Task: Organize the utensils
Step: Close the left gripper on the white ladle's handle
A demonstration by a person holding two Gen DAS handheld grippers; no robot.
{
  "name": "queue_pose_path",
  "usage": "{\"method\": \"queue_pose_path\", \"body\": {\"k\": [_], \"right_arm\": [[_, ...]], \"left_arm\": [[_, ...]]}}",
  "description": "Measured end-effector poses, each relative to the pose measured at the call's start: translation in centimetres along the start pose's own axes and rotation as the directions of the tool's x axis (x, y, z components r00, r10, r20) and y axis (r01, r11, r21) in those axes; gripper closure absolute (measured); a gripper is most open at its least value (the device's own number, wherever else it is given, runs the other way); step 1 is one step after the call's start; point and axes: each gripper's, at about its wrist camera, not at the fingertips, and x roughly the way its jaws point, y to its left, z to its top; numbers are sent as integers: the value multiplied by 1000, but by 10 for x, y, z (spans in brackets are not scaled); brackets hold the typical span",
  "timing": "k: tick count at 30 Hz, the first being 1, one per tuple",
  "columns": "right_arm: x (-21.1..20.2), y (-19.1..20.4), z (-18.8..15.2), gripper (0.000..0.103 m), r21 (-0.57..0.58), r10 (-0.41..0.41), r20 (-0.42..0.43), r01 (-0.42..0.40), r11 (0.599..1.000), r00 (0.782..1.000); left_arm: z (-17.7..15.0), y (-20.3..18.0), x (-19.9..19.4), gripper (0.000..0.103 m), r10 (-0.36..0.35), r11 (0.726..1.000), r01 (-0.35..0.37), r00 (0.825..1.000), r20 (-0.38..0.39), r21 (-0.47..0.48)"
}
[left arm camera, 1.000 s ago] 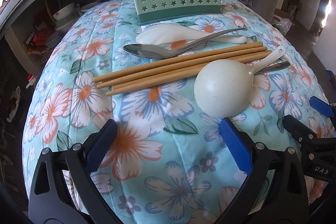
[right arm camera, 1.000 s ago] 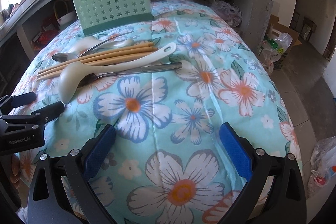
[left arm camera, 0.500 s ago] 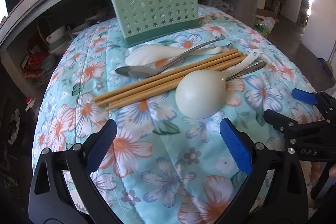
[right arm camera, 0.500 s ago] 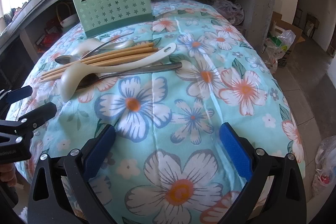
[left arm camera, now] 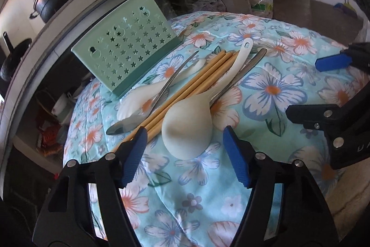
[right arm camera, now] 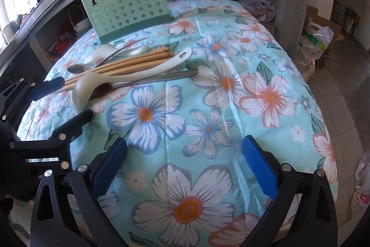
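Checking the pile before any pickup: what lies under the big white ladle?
A metal spoon lies under the white ladle; its bowl peeks out beneath the ladle's bowl and its handle runs alongside. How much of the chopsticks the ladle overlaps is unclear.

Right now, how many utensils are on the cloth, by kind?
Chopsticks: 4
Metal spoons: 2
White ladle: 1
White soup spoon: 1
Total: 8, all lying loose in front of the green holder.
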Motion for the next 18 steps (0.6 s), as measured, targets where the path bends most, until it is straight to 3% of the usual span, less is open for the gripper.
{"method": "queue_pose_path", "body": {"k": [2,4,9,13,18], "right_arm": [[0,0,0,6,1,-2,1,2,1000,1000],[0,0,0,6,1,-3,0,3,1000,1000],[0,-1,0,6,7,-2,-1,2,1000,1000],[-1,-2,0,6,14,-4,-2,4,1000,1000],[-1,-2,0,6,19,-5,-3,5,1000,1000]], "left_arm": [[0,-4,2,51,26,998,-26,1000,12,51],[1,-7,3,66,51,994,-53,998,22,94],[9,-2,-12,83,73,990,-80,995,67,112],[15,13,-19,91,49,998,-53,996,74,41],[12,36,-3,93,31,995,-29,999,29,-90]]}}
